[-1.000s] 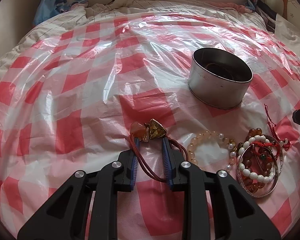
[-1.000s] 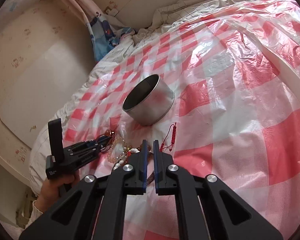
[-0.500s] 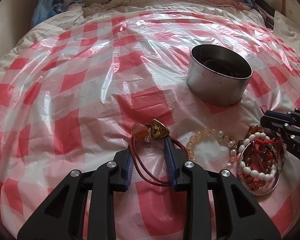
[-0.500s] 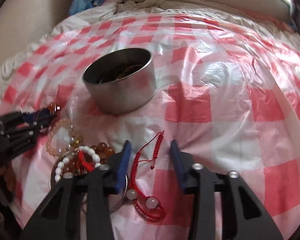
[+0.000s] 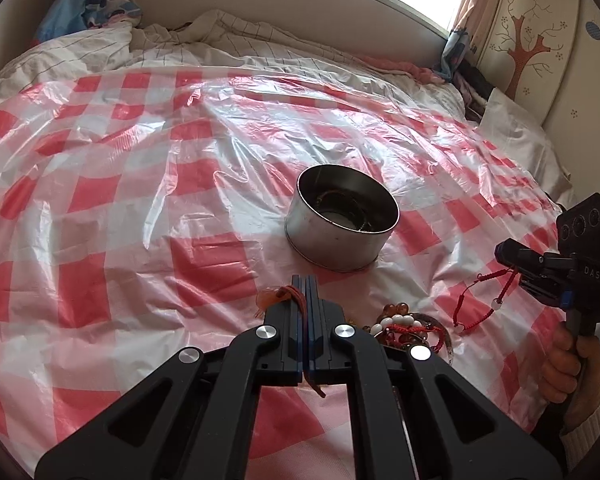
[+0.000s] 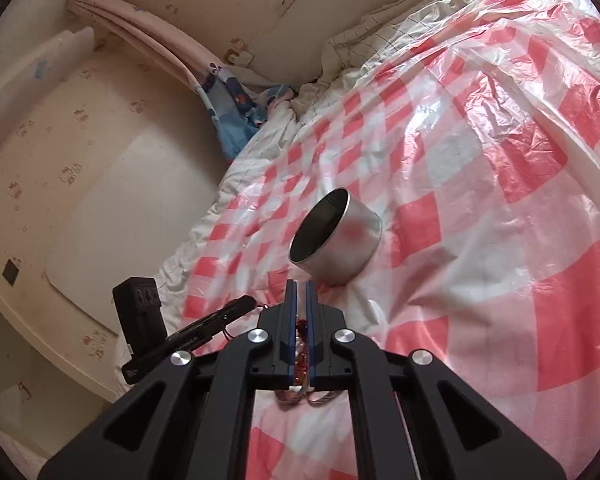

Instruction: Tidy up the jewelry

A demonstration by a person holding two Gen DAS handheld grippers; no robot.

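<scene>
A round metal tin (image 5: pixel 342 224) stands on the red-checked plastic sheet, with jewelry inside; it also shows in the right wrist view (image 6: pixel 336 240). My left gripper (image 5: pixel 305 280) is shut on a brown cord necklace (image 5: pixel 298 298) with an amber pendant (image 5: pixel 270 299), lifted just short of the tin. My right gripper (image 5: pixel 504 254) at the right is shut on a red string bracelet (image 5: pixel 484 300) that dangles in the air. In the right wrist view the right gripper (image 6: pixel 299 286) is shut with red string between its jaws. A pile of bead bracelets (image 5: pixel 404 328) lies behind my left gripper.
The checked plastic sheet (image 5: pixel 120 200) covers a bed. Crumpled bedding (image 5: pixel 204 40) lies at the far side under a window. A wall panel with a tree drawing (image 5: pixel 540 48) stands at the right. A hand (image 5: pixel 572 364) holds the right gripper.
Both grippers have shut, the left on the cord necklace and the right on the red string bracelet. Both have lifted their pieces off the sheet, and the left has moved nearer the tin.
</scene>
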